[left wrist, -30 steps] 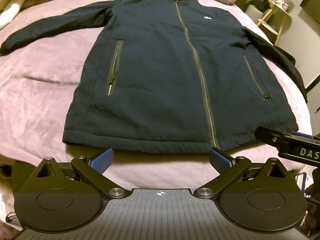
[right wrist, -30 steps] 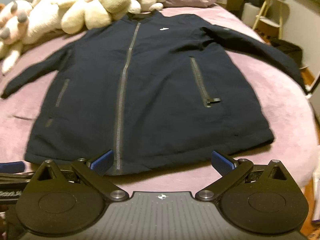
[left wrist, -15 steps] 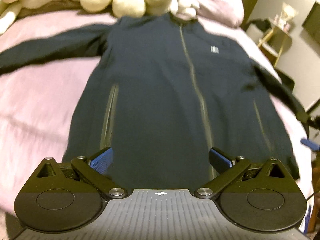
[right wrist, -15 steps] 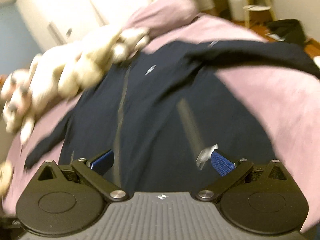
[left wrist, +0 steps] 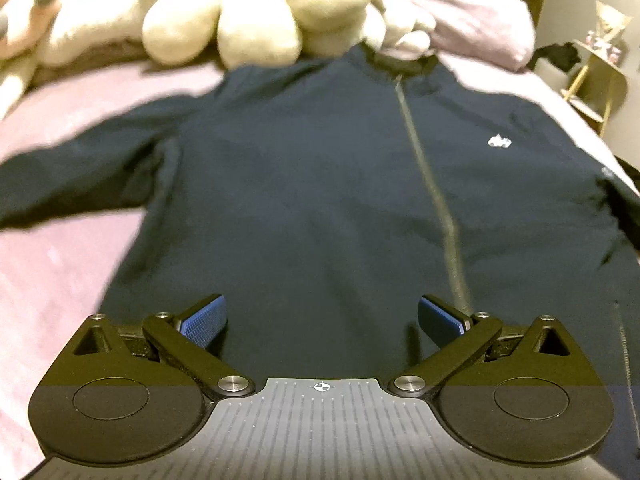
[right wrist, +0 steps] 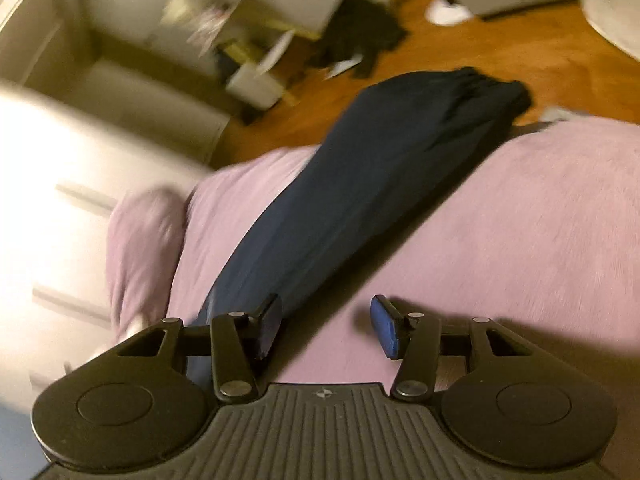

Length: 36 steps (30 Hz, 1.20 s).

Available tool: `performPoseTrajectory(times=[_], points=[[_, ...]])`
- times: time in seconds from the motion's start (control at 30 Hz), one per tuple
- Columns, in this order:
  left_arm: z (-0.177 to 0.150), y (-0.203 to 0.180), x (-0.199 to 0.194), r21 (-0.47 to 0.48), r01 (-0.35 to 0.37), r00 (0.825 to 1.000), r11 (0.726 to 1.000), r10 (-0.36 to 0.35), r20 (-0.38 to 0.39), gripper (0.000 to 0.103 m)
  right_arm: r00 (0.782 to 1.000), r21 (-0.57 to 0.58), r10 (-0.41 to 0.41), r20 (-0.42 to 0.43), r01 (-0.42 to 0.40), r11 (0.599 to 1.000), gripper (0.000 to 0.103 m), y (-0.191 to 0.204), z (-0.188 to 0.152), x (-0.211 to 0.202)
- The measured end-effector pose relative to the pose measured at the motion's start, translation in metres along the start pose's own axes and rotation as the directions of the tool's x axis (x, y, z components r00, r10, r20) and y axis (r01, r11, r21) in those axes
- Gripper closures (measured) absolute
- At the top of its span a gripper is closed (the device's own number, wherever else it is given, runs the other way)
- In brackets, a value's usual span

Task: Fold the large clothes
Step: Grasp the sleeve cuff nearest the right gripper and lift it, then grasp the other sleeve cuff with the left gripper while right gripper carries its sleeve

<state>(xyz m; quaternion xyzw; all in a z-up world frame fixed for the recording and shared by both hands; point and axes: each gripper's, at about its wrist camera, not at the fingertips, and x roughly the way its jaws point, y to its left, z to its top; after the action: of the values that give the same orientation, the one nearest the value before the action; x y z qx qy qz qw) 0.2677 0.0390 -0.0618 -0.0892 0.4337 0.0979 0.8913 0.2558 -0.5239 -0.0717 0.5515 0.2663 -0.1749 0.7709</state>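
Dark navy jacket (left wrist: 304, 184) with a dull grey-olive zip line (left wrist: 430, 184) and small white chest logo (left wrist: 499, 142), on a plain mauve-pink bedcover (right wrist: 520, 232); cream plush toys (left wrist: 224, 20); blue gripper pads (left wrist: 202, 322); orange-brown floor (right wrist: 500, 56).

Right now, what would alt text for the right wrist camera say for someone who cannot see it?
A dark navy jacket sleeve lies across a pink bedspread, its cuff at the bed's edge above a wooden floor. The right gripper, jaws partly closed with nothing between them, hovers beside the sleeve. The picture is blurred.
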Motion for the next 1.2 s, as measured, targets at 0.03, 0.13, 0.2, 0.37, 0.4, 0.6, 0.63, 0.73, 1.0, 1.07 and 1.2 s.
performPoseTrajectory(times=[0.03, 0.13, 0.2, 0.37, 0.4, 0.6, 0.63, 0.73, 1.0, 1.07, 1.2], points=[[-0.002, 0.003, 0.008, -0.022, 0.011, 0.999, 1.000, -0.011, -0.034, 0.000, 1.000, 0.044, 0.018, 0.012, -0.018, 0.999, 0.052, -0.010, 0.006, 0.004], [-0.012, 0.013, 0.011, -0.033, 0.044, 0.999, 0.999, -0.044, 0.003, 0.000, 0.997, 0.136, 0.048, 0.065, -0.057, 0.989, 0.052, -0.028, 0.021, 0.014], [-0.017, 0.016, 0.011, -0.007, 0.067, 0.998, 0.998, -0.067, 0.018, 0.000, 0.996, 0.178, 0.041, 0.084, -0.056, 0.982, 0.052, -0.034, 0.029, 0.022], [-0.019, 0.021, 0.011, 0.047, 0.106, 0.994, 0.993, -0.106, 0.002, 0.000, 0.997, 0.273, 0.021, 0.073, -0.040, 0.961, 0.085, -0.042, 0.047, 0.045], [-0.018, 0.020, 0.012, 0.052, 0.110, 0.994, 0.993, -0.110, -0.005, 0.000, 0.998, 0.258, -0.002, 0.066, -0.015, 0.966, 0.087, -0.041, 0.051, 0.046], [-0.006, 0.028, -0.003, -0.001, 0.100, 0.995, 0.995, -0.100, 0.007, 0.000, 0.938, -0.374, -0.116, 0.328, 0.242, 0.895, 0.092, 0.099, 0.017, 0.008], [-0.005, 0.031, -0.007, -0.016, 0.102, 0.995, 0.995, -0.102, 0.021, 0.000, 0.936, -0.549, -0.048, 0.350, 0.246, 0.799, 0.092, 0.133, -0.010, 0.002], [0.001, 0.037, -0.021, -0.037, 0.124, 0.990, 0.992, -0.121, 0.068, 0.000, 0.969, -0.873, 0.133, 0.206, 0.121, 0.473, 0.091, 0.195, -0.101, -0.001], [0.030, 0.045, -0.022, -0.087, 0.326, 0.943, 0.941, -0.317, 0.103, 0.000, 0.978, -0.928, -0.022, -0.207, -0.204, -0.312, 0.059, 0.181, -0.338, 0.056], [0.038, 0.041, -0.013, -0.113, 0.379, 0.924, 0.918, -0.369, 0.103, 0.000, 0.984, -0.912, -0.056, -0.167, -0.176, -0.370, 0.055, 0.165, -0.357, 0.070], [0.052, 0.018, 0.013, -0.121, 0.451, 0.892, 0.884, -0.444, 0.085, 0.000, 0.977, -0.959, -0.034, -0.211, -0.214, -0.186, 0.045, 0.180, -0.325, 0.052]])
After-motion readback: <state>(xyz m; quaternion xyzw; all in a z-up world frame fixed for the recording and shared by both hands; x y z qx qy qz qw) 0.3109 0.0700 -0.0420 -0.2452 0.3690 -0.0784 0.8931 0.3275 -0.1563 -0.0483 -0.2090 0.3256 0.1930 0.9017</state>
